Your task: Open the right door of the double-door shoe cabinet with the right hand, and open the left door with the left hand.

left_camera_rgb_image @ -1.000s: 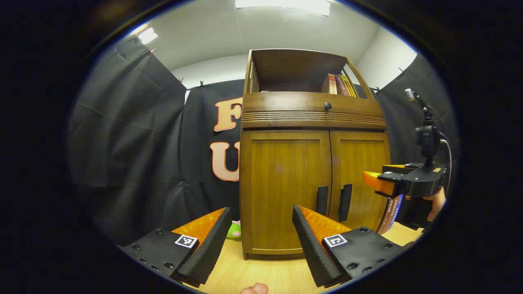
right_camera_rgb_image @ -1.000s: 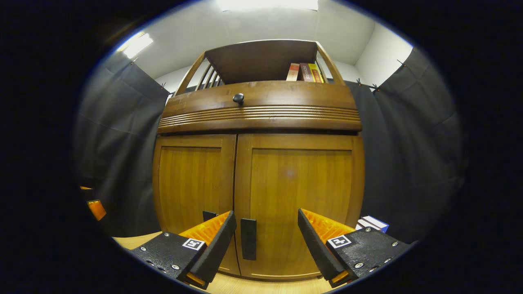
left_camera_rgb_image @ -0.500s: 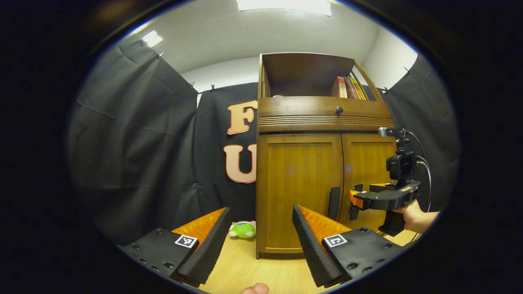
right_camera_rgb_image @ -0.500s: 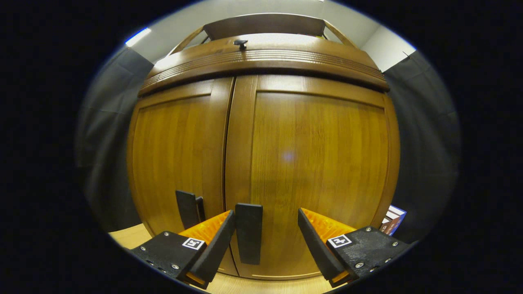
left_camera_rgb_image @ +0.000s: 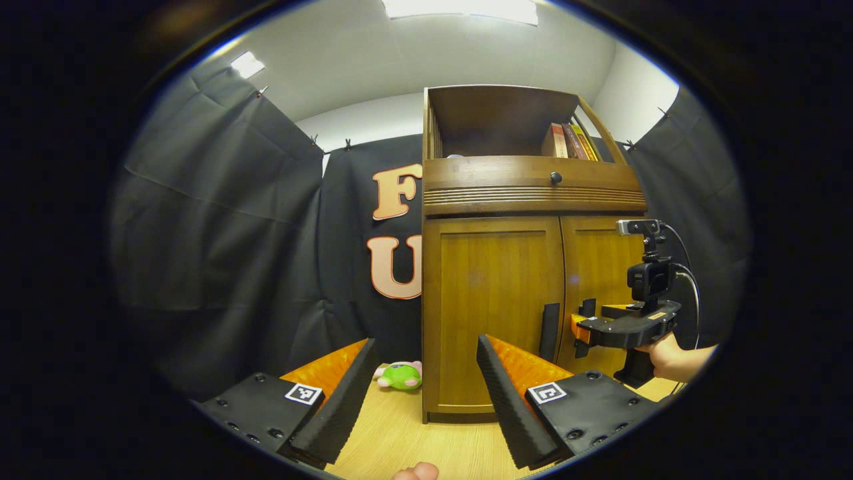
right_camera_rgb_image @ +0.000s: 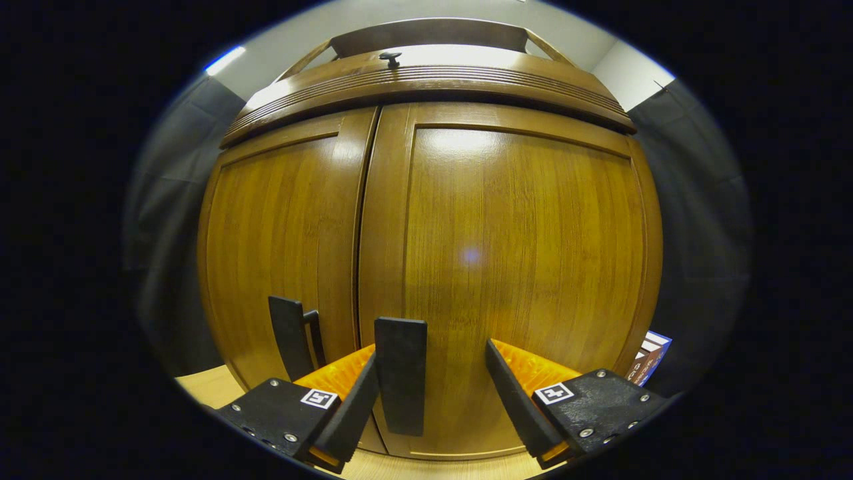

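Cabinet doors closed, glossy amber wood

Black screw-studded gripper bodies carry square white fiducial tags; ridged wedge fingers; cabled camera mast.

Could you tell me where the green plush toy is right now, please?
In the left gripper view, the green plush toy lies on the wooden floor, just left of the shoe cabinet, against the black cloth wall.
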A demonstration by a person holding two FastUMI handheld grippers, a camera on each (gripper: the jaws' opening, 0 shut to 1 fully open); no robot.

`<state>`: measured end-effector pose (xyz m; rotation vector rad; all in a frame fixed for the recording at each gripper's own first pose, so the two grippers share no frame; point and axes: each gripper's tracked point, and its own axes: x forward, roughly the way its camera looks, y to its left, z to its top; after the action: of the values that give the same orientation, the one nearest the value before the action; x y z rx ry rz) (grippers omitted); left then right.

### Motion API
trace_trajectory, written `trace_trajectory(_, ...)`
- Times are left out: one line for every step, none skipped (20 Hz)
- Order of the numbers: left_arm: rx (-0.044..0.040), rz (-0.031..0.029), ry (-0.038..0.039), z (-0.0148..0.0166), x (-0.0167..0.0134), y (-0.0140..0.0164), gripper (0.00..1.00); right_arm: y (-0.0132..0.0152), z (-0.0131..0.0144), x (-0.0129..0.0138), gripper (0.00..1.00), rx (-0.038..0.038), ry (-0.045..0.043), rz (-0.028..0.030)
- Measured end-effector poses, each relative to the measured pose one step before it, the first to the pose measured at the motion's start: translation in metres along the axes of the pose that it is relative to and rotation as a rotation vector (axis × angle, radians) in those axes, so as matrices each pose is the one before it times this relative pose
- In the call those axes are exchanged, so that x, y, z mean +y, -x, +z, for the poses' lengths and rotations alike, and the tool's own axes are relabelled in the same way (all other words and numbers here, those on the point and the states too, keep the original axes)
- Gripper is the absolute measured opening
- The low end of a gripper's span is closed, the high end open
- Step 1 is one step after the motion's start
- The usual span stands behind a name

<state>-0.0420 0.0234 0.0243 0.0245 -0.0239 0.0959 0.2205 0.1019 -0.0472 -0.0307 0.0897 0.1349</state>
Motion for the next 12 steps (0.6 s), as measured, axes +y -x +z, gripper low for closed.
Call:
trace_trajectory(-0.00150,-0.00474,0.00088,-0.00052,-0.00135,-0.00104,0.96,-0.00124,-0.00195,0.00270,0.90,0.00723,-0.00931,0.00458)
trace_trajectory(-0.00126,-0.00420,0.00145,0.00064,-0.00133,-0.00164,0.96,-0.00021,0.00037,0.00223,0.80,-0.00171,-0.00543,0.00422)
trace_trajectory(0.00037,-0.00201,0.00025,-0.00068,-0.00107,0.00171,0.96,-0.00033,-0.00097,0.00329,0.70,-0.00113,-0.00252,0.00632)
trace_trajectory(-0.00002,0.00021,0.00000,0.00004,-0.00053,-0.00030,0.98,0.00032,0.00011,0.00380,0.80,-0.00490,0.00083,0.00898)
trace_trajectory(0.00126,-0.00141,0.00157,-0.00054,-0.00071,0.00015,0.98,-0.00004,-0.00023,0.00489,0.65,-0.00561,0.00002,0.01326)
trace_trajectory(0.00234,-0.00099,0.00215,-0.00129,0.00062,0.00023,0.98,-0.00167,-0.00060,0.00551,0.55,0.00130,0.00210,0.01245)
trace_trajectory(0.00586,0.00318,0.00027,-0.00156,0.00184,-0.00023,0.98,0.00193,0.00055,0.00004,0.46,-0.00432,0.00201,-0.00714)
trace_trajectory(0.00384,0.00590,0.00040,-0.00174,0.00203,0.00001,0.96,-0.00037,-0.00216,0.00000,0.36,0.00696,0.00087,0.00318)
trace_trajectory(0.00487,0.00319,0.00293,-0.00084,0.00064,-0.00099,0.96,-0.00033,0.00061,0.00052,0.36,-0.00230,-0.00221,0.01142)
trace_trajectory(0.00407,-0.00033,0.00344,-0.00175,-0.00051,-0.00056,0.97,0.00054,-0.00077,0.00023,0.35,0.00765,-0.00909,0.01595)
trace_trajectory(0.00211,-0.00140,0.00174,-0.00021,0.00013,0.00081,0.96,-0.00074,-0.00035,-0.00109,0.34,0.00118,-0.01147,0.00988)
trace_trajectory(0.00135,0.00035,0.00006,0.00030,0.00038,0.00103,0.96,0.00036,-0.00102,0.00022,0.33,0.00572,-0.00739,0.00308)
